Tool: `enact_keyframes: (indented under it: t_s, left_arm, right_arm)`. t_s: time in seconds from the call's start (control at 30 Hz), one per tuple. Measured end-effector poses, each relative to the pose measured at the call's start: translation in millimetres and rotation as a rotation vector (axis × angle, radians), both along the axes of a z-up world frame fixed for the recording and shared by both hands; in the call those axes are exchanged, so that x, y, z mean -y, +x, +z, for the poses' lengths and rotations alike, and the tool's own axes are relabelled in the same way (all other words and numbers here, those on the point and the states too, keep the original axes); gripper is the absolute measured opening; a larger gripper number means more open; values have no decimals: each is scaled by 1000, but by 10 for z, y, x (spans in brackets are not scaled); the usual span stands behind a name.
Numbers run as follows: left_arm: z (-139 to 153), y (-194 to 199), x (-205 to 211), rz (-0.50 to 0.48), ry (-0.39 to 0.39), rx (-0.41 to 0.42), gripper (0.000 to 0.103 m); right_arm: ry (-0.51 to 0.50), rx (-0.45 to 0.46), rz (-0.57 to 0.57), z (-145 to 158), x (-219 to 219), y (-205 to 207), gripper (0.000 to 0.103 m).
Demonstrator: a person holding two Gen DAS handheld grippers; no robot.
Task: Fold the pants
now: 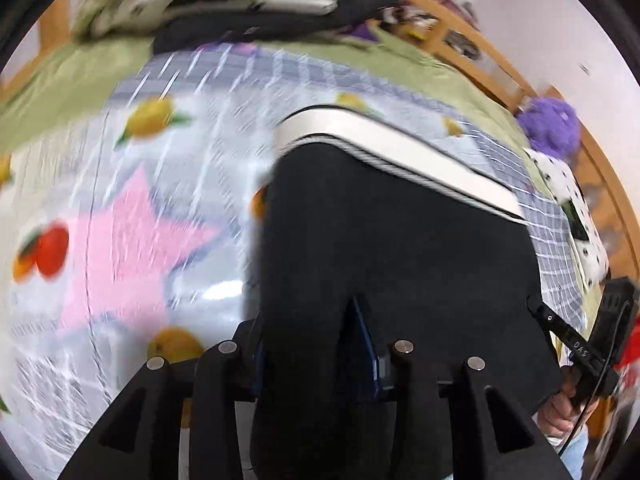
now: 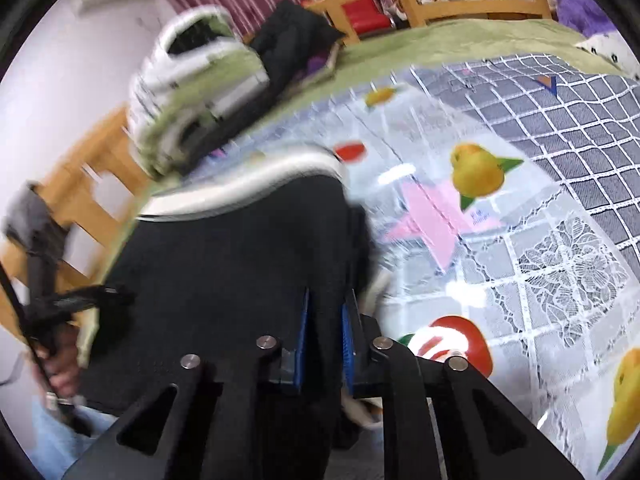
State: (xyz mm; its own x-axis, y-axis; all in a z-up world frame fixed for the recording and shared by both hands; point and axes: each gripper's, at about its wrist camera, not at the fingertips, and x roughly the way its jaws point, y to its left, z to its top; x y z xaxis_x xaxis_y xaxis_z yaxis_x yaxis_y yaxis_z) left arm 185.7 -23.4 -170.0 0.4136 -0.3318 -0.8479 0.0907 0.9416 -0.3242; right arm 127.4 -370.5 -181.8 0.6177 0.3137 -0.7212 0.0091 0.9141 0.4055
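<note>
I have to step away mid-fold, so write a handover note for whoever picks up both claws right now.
Left claw: shut on the black pants.
Right claw: shut on the same pants.
Pants: held stretched between the two claws over the fruit-print cloth, white striped edge at the far side.
Done: both corners gripped, fabric lifted.
Left: lay it down, finish the fold, release. Motion blur hides how many folds exist.
</note>
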Motion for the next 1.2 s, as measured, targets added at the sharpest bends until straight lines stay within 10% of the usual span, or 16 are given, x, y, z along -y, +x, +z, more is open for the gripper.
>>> enact_keyframes:
  t_s: [0.23,0.5,0.63,0.77,1.0,1.03,1.2]
  left_arm:
    - [273,-276,-133,-13,89,112,60]
    - [473,-1307,-361,-97,177,339,60]
    - [336,-1747,-330,-231,152,324,60]
    - [93,-1903,-89,-270,330,299,40]
    - [-130,-1846,181,-270,434,274,38]
    - [-154,-1804,205,-247,458,277,24]
    - [271,-1761,-206,-27,163,426,11]
  right_arm:
    - [-153,-39,-38,91,-65,-13,25]
    - [-160,31,-59,445,-207,-542,34]
    - [-150,39,-54,467,-292,-791,35]
    - [-173,43,-27,472,-400,-912,35]
    - [-155,62,-27,523,-363,-991,35]
    - [-152,57,-30,513,-353,-988,35]
    - [-172,12,-38,387,-341,-925,35]
